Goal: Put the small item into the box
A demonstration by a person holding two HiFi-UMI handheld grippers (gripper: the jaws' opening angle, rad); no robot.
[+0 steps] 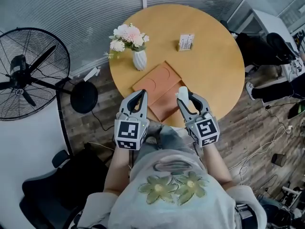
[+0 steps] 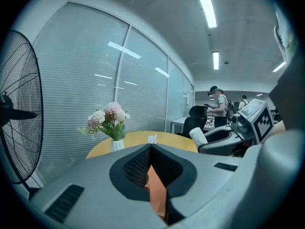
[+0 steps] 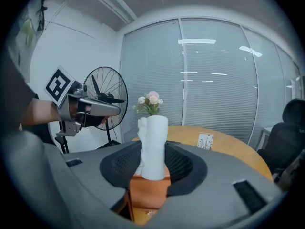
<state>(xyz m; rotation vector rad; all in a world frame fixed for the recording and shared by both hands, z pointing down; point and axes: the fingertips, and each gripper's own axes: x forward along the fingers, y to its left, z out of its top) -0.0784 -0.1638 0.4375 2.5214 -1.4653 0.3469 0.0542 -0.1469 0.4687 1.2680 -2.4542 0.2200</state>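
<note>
Grip check: right gripper (image 1: 187, 98) is clamped on the small white item (image 3: 153, 144), which stands upright between the pads with its top poking above the jaws. The item is off the table, carried over the near right edge of the orange box (image 1: 157, 86). The upright hold probably keeps it steady for lowering in.

Left gripper (image 1: 141, 95) has its jaws pressed together on nothing and hovers at the box's near left side, likely parked there to steady the box if needed.

The box lies flat on the round table (image 1: 214, 66), with the flower vase (image 1: 139, 57) just beyond it and a card stand (image 1: 186, 42) farther right. Cannot tell whether the box is open. Placement is not yet done.
</note>
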